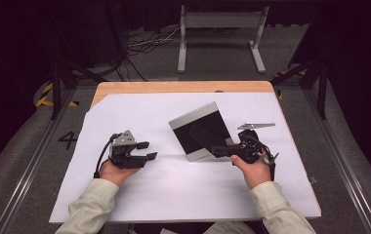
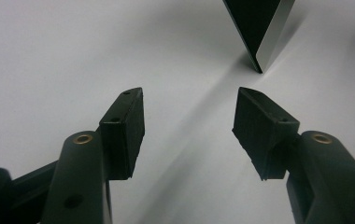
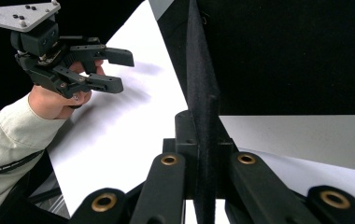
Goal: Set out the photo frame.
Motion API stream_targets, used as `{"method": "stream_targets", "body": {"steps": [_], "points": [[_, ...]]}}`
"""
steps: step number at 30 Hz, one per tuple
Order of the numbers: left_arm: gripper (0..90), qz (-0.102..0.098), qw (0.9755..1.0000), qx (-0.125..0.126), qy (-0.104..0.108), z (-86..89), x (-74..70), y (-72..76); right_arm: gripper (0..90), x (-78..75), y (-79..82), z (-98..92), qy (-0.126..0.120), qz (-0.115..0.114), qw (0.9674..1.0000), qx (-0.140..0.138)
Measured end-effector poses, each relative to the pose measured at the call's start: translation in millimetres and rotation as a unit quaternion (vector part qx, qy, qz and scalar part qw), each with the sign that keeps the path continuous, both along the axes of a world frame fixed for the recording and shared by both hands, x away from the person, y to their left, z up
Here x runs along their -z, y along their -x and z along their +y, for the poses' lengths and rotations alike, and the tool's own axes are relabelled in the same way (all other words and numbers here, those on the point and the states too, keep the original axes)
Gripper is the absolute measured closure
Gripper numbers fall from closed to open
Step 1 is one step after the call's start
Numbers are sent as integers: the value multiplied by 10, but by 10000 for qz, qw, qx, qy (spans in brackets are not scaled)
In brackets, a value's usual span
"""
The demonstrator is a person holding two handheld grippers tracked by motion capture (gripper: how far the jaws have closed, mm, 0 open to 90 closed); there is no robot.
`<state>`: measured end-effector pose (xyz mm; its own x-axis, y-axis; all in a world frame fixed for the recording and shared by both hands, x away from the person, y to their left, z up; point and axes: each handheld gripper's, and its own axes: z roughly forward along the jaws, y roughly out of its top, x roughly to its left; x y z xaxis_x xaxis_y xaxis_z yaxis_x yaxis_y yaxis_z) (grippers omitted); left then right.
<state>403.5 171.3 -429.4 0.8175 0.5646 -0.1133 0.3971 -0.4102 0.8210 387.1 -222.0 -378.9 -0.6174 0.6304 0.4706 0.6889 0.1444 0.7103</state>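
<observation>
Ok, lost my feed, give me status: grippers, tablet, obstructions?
Left gripper open, empty. Right gripper shut on tablet edge, tablet tilted up off the white sheet. Nothing in the way.

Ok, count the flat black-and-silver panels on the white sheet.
1: the flat black-and-silver panel sits right of centre on the white sheet, tilted up, its near edge clamped by the right gripper.
</observation>
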Motion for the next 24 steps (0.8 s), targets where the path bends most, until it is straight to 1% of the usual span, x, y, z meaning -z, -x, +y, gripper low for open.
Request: {"method": "stream_targets", "body": {"steps": [3, 4, 5, 6, 8, 9, 10, 12, 13, 14, 15, 17, 20, 21, 22, 24], "points": [[438, -2, 10000, -3, -13, -4, 0, 1, 866, 26, 14, -30, -5, -30, 10000, -20], [438, 8, 10000, -3, -20, -5, -2, 4, 858, 40, 29, -55, 58, -24, 10000, -29], [438, 7, 10000, 8, -11, -7, -1, 4, 858, 40, 29, -55, 58, -24, 10000, -29], [437, 9, 10000, 7, -10, -8, -2, 6, 846, 54, 45, -72, 142, -62, 9999, -59], [437, 0, 10000, 14, -20, -8, -2, 6, 840, 61, 55, -78, 188, -90, 9998, -74], [437, -2, 10000, 14, -20, -8, -2, 6, 837, 68, 62, -87, 227, -81, 9997, -85], [437, -2, 10000, 13, -21, -8, -1, 5, 832, 88, 72, -112, 278, -4, 9996, -97], [436, 3, 10000, 6, -19, -10, 0, 6, 830, 101, 76, -126, 310, 37, 9995, -106], [436, -8, 10000, 9, -16, -12, 1, 5, 828, 114, 80, -143, 368, 85, 9992, -133], [436, 35, 10000, 11, -5, -15, 2, 8, 812, 142, 100, -170, 550, 79, 9983, -203], [436, 35, 10000, 11, -5, -15, 2, 8, 812, 142, 100, -170, 550, 79, 9983, -203], [436, 27, 10000, 7, -9, -18, 4, 7, 802, 169, 135, -175, 776, 26, 9966, -286], [436, -17, 10000, 32, -28, -24, 2, 2, 796, 202, 170, -185, 878, 76, 9956, -320], [436, -11, 10000, 40, -30, -26, 1, 3, 785, 222, 184, -189, 979, 111, 9946, -337], [436, -36, 10000, 33, -57, -26, -1, 2, 785, 222, 184, -189, 979, 111, 9946, -337], [434, 0, 10000, 47, -50, -34, 5, 4, 775, 247, 199, -193, 1062, 130, 9937, -343]]}}
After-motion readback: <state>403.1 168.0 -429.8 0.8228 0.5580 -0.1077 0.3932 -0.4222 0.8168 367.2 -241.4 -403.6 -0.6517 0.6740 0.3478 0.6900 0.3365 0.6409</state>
